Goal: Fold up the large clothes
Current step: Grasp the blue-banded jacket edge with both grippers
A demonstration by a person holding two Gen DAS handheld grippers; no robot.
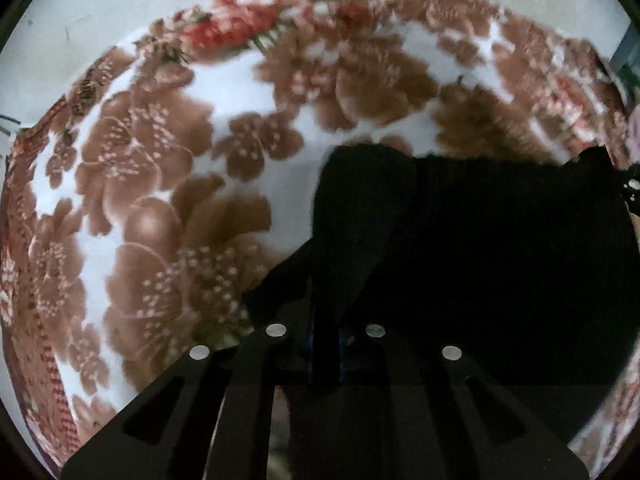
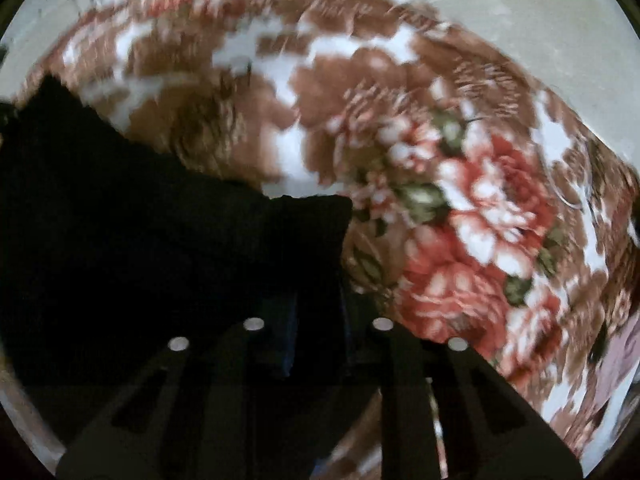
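A: Left gripper (image 1: 325, 344) was clamped on an edge of the black garment (image 1: 480, 260); the right gripper (image 2: 316, 340) had a corner of the same cloth between its fingers, pinched as far as I could tell. Garment lay on the floral blanket (image 1: 132, 184), filling 3 to 5 o'clock in the left view, 8 to 10 in the right.

B: Step?

A: Looked like grasp made, fold pending. Next: lift both corners evenly and carry them across.

B: Any labels?

A: None readable.
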